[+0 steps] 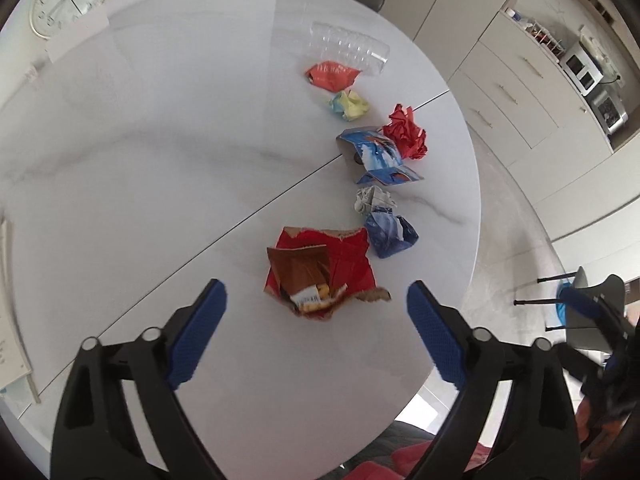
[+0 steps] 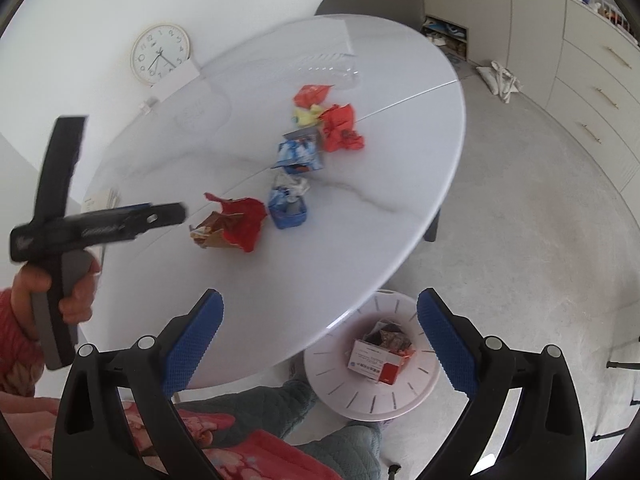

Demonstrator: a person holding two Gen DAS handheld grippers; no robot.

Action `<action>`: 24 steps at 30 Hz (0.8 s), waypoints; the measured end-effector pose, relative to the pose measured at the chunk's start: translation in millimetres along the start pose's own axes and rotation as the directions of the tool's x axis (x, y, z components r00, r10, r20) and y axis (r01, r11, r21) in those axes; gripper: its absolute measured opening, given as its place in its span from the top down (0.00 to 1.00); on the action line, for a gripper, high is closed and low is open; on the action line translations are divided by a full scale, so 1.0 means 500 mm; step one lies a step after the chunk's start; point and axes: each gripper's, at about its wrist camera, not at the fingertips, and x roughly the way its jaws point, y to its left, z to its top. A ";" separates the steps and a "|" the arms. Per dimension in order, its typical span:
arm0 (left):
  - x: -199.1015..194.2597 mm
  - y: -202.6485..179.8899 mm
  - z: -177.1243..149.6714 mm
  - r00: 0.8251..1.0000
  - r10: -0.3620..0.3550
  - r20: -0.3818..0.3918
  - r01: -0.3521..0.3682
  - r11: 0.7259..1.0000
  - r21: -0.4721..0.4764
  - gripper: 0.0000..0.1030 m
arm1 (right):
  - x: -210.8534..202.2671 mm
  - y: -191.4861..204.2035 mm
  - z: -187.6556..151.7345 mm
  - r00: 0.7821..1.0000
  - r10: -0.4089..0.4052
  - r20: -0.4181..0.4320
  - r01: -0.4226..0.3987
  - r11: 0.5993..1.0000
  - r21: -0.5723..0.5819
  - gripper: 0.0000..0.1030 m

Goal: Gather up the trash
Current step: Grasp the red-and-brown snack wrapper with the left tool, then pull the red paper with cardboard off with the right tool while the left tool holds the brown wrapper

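Several pieces of trash lie in a row on the white oval table [image 1: 140, 184]. Nearest is a torn red and brown wrapper [image 1: 320, 272], also in the right wrist view [image 2: 232, 224]. Beyond it lie a blue crumpled bag [image 1: 390, 234], a grey paper ball [image 1: 374, 198], a blue carton [image 1: 376, 156], a red paper ball [image 1: 406, 132], a yellow ball [image 1: 349, 105], an orange wrapper [image 1: 330, 74] and a clear plastic bottle [image 1: 348, 46]. My left gripper [image 1: 316, 332] is open and empty, just short of the red wrapper. My right gripper [image 2: 320, 344] is open and empty above the table edge and bin.
A white bin [image 2: 372, 360] holding a red and white box and other trash stands on the floor by the table's near edge. A clock [image 2: 160, 54] leans on the wall. A grey chair [image 2: 372, 2] stands at the far side. Cabinets [image 2: 592, 92] line the right.
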 end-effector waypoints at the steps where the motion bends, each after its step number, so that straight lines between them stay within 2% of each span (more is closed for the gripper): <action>1: 0.015 0.003 0.010 1.000 -0.008 -0.023 0.008 1.000 0.000 0.22 | 0.005 0.005 0.001 1.000 0.006 -0.004 -0.006 1.000 -0.002 0.06; 4: 0.066 0.004 0.034 0.995 -0.029 -0.099 0.029 1.000 0.007 0.29 | 0.022 0.021 0.005 1.000 0.014 -0.008 -0.014 1.000 -0.012 0.06; 8: 0.129 0.005 0.051 0.978 -0.043 -0.203 0.046 0.999 0.011 0.36 | 0.035 0.030 0.006 1.000 0.021 -0.004 -0.021 1.000 -0.021 0.06; 12: 0.164 0.006 0.053 0.963 -0.043 -0.267 0.046 0.999 0.007 0.43 | 0.052 0.032 0.005 1.000 0.023 -0.014 -0.023 1.000 -0.008 0.06; 18: 0.182 -0.007 0.052 0.958 -0.046 -0.284 0.053 0.998 0.018 0.45 | 0.068 0.022 0.007 0.999 0.027 -0.026 -0.026 1.000 0.015 0.06; 24: 0.173 -0.014 0.043 0.963 -0.057 -0.265 0.066 0.998 0.023 0.56 | 0.071 0.019 0.015 0.999 0.026 -0.027 -0.026 1.000 0.014 0.06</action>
